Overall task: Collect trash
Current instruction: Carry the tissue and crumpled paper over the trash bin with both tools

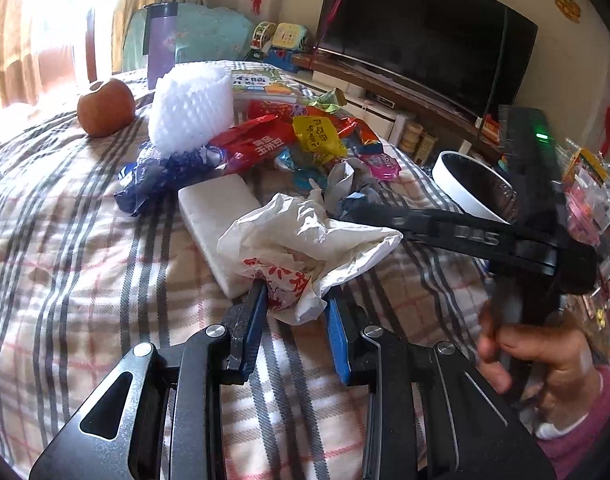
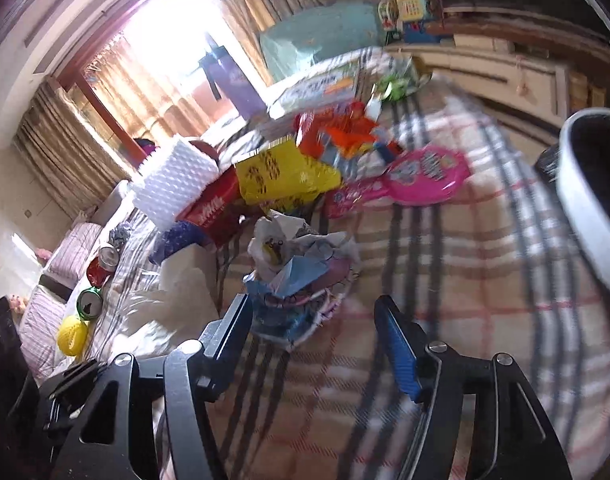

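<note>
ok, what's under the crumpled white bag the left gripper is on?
The white bag lies across the near end of a white foam block; the rest of the block shows. The plaid cloth lies underneath. Anything else beneath the bag is covered.

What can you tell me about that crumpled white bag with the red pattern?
The white bag looks like thin, crinkly plastic, scrunched into a loose heap with red printing on its lower part. It lies on the checked cloth, leaning against a flat white block on one side. The left tool is shut on its bottom edge, a blue pad on either side. The right tool's dark fingers reach across just above its far edge.
</note>
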Action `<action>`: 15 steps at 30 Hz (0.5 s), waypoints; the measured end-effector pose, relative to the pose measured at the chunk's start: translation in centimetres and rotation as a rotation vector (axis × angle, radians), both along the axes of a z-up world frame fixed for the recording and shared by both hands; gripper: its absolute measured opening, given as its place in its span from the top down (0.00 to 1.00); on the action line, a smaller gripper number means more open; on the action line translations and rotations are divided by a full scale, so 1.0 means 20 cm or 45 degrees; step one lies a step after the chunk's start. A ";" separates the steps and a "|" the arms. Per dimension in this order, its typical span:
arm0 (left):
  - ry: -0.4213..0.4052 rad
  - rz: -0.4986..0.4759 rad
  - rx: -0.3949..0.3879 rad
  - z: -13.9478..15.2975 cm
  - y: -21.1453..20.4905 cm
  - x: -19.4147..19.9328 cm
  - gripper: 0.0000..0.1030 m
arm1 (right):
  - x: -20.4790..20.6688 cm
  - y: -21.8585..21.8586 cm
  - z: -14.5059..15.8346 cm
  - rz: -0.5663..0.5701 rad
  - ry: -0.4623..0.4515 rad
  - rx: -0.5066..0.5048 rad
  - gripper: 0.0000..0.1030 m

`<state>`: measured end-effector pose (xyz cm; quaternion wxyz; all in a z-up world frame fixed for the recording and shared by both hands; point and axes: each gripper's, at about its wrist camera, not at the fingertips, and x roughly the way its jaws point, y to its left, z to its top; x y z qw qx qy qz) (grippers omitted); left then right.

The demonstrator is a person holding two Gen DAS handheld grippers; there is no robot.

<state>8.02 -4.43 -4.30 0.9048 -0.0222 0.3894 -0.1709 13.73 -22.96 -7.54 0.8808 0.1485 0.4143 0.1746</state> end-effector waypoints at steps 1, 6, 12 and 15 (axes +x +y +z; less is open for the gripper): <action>-0.004 -0.004 0.005 0.00 -0.01 0.00 0.73 | 0.00 0.01 0.00 -0.002 -0.010 -0.006 0.40; -0.003 -0.019 -0.003 0.01 -0.03 0.01 0.73 | -0.04 0.01 0.03 0.014 -0.049 -0.037 0.71; -0.008 -0.063 -0.019 0.03 -0.10 0.02 0.73 | -0.13 -0.12 0.10 -0.044 -0.099 -0.051 0.75; -0.019 -0.095 -0.017 0.05 -0.15 0.02 0.73 | -0.17 -0.19 0.13 -0.078 -0.108 -0.040 0.75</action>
